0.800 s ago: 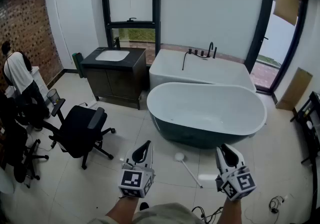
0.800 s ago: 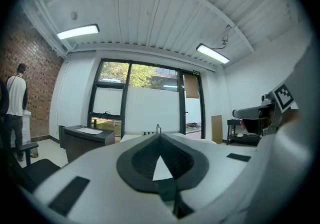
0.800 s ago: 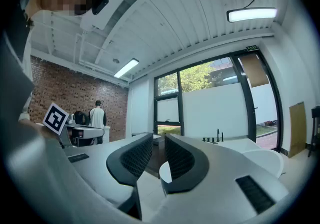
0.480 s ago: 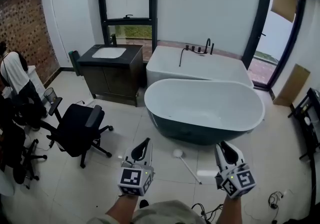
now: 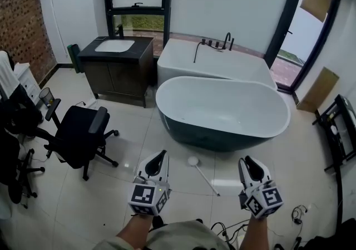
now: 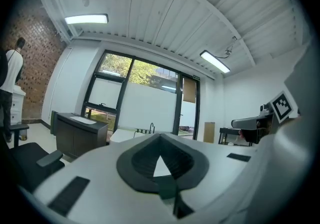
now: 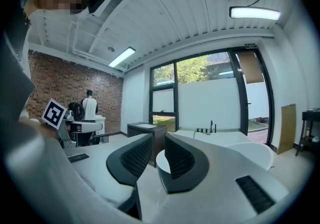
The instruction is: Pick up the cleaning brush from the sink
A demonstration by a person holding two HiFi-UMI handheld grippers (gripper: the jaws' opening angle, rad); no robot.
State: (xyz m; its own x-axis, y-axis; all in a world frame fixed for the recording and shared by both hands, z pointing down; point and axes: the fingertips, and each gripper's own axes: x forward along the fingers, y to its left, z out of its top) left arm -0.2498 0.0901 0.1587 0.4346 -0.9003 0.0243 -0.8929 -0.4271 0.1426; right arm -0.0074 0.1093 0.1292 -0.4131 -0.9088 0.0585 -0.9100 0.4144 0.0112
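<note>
Above the pale tiled floor (image 5: 139, 143), the white marker-cubed left gripper (image 5: 161, 157) was closed on nothing, while the matching right gripper (image 5: 246, 161) stood slightly parted, empty.

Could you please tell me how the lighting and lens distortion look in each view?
Head view: even daylight, slight wide-angle bowing. Left gripper view: strong fisheye, dark corners, ceiling lamp glaring. Right gripper view: same fisheye, strip light blown out.

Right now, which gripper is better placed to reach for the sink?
Left. The sink sits far off at the left, on the left gripper side; the right gripper faces the bathtub. The left one's jaws are together, so open them first.
</note>
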